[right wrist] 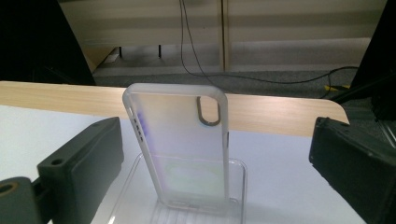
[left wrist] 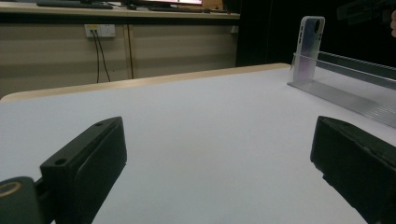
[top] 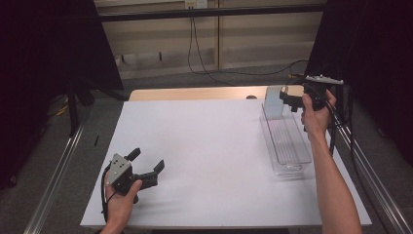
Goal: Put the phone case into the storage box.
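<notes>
A translucent phone case [top: 274,101] stands upright at the far end of a long clear plastic tray [top: 287,141] on the right side of the white table. In the right gripper view the phone case [right wrist: 180,144] leans slightly, with its camera cut-out at top right. My right gripper [top: 288,101] hovers just beside the case, open, with the case between and beyond its jaws. My left gripper [top: 146,161] rests open near the table's front left with nothing in it. From there the phone case [left wrist: 308,44] and the tray [left wrist: 345,88] appear far off to the right.
The white table top [top: 204,146] has a wooden edge [top: 195,93] at the far side. Black stands and curtains flank both sides. Cables [top: 199,53] hang down the back wall to the floor.
</notes>
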Available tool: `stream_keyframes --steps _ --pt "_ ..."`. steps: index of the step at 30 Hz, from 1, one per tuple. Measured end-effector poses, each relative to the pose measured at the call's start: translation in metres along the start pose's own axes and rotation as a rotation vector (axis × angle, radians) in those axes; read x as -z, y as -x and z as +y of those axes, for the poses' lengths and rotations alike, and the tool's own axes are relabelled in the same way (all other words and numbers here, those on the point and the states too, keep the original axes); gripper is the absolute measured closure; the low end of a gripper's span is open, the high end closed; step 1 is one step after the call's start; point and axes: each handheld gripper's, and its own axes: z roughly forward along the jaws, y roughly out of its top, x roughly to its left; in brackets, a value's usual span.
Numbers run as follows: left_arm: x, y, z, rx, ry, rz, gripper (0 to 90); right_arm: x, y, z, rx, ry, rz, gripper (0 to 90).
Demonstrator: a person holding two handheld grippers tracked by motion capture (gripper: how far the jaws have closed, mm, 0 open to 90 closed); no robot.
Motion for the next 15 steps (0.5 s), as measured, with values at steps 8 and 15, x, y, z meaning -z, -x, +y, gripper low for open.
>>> stream_keyframes --steps 8,15 --pt "0.0 -0.001 -0.001 0.013 0.002 0.008 3.8 0.004 0.003 -0.007 0.014 0.047 0.016 2.3" --pt "-0.001 -0.007 0.0 0.049 0.01 0.0 3.3 0.009 -0.002 -0.016 0.068 0.106 -0.042 3.2"
